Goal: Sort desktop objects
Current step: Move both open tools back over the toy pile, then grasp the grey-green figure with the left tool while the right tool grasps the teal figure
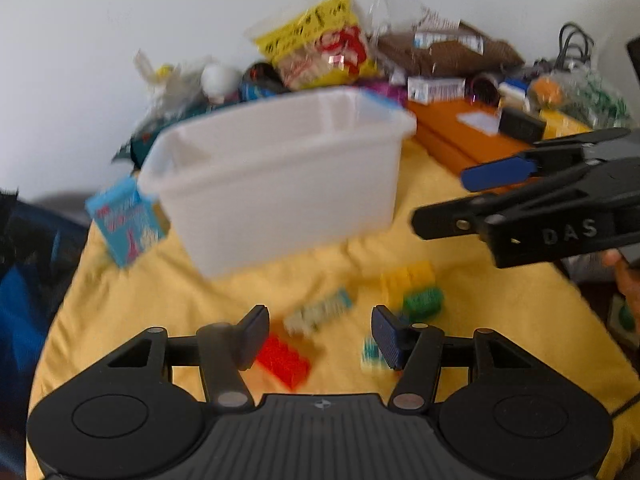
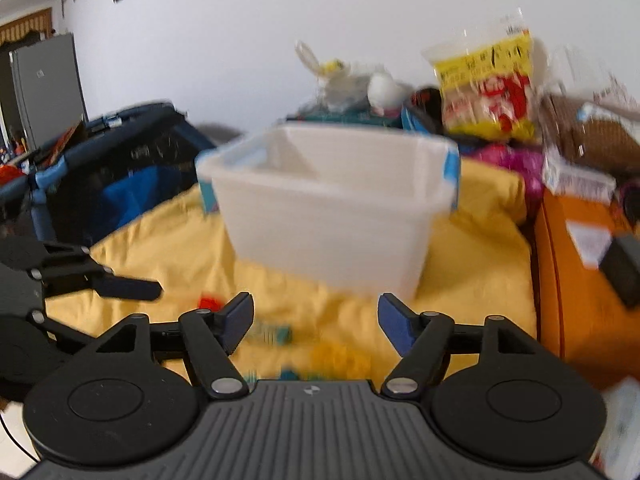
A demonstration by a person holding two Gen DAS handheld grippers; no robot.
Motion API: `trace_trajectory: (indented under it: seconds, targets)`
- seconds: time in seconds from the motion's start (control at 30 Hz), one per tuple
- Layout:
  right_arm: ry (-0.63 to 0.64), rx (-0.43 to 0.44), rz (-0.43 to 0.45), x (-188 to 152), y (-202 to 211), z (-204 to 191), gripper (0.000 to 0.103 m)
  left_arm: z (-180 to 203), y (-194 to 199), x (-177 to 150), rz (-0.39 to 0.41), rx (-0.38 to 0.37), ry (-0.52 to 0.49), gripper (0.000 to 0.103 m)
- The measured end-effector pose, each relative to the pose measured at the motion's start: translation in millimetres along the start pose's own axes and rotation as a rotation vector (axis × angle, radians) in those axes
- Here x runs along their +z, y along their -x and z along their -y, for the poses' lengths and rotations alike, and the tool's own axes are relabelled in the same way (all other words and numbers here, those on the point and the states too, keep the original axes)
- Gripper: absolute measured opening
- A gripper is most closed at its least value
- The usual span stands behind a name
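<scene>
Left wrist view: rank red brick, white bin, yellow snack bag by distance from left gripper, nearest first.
From the left gripper:
1. Red brick, right by the left finger, on the yellow cloth.
2. White bin, mid-table, ahead.
3. Yellow snack bag, behind the bin, by the wall.

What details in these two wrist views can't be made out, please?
- White bin: its floor is hidden by its own front wall in both views.
- Small pale piece: motion blur hides its type, left view.
- Yellow snack bag: print too blurred, both views.
- Yellow bricks: smeared, right view.
</scene>
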State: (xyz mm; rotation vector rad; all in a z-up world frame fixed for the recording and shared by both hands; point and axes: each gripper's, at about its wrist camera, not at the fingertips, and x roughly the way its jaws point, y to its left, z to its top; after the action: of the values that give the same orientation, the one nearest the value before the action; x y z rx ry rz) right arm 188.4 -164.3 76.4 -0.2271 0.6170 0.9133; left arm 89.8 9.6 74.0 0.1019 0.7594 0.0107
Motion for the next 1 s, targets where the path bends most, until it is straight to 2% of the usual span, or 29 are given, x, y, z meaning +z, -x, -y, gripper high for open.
trace_trajectory:
  seconds: [0.13, 0.3, 0.4, 0.5, 0.57, 0.6, 0.73, 0.87, 0.9, 1.0]
  targets:
    - [0.002, -0.016, -0.060, -30.1, 2.2, 0.1, 0.072, 4.2, 0.7, -21.6, -0.051, 0.025, 0.000, 0.060]
    - [0.003, 0.017, -0.140, -56.3, 1.1, 2.1, 0.071, 9.0, -1.4, -36.3, -0.092, 0.045, 0.014, 0.060]
    - [0.076, 0.042, -0.161, -62.1, -1.9, -4.2, 0.067, 13.6, -4.5, -41.7, -0.105, 0.060, 0.031, 0.060]
    - [0.166, 0.064, -0.167, -68.6, -3.8, -10.6, 0.055, 18.1, -7.9, -42.4, -0.111, 0.093, 0.062, 0.060]
    - [0.176, 0.084, -0.170, -68.3, -4.0, -11.8, 0.039, 21.0, -6.5, -41.6, -0.108, 0.101, 0.080, 0.060]
    - [0.169, 0.088, -0.167, -66.1, -4.9, -12.1, 0.038, 22.4, -5.0, -40.9, -0.100, 0.099, 0.074, 0.060]
    - [0.115, 0.053, -0.166, -55.0, -13.2, -13.8, 0.039, 24.3, -10.8, -32.9, -0.072, 0.064, 0.004, 0.060]
    - [-0.013, 0.001, -0.185, -47.6, -28.0, -13.6, 0.040, 18.0, -18.3, -27.0, -0.072, -0.022, -0.051, 0.060]
    - [-0.027, -0.012, -0.187, -47.3, -31.5, -15.3, 0.040, 14.8, -17.2, -29.4, -0.063, -0.060, -0.082, 0.060]
    - [-0.069, -0.060, -0.209, -49.6, -45.4, -20.5, 0.040, 9.6, -21.9, -34.1, -0.065, -0.113, -0.171, 0.060]
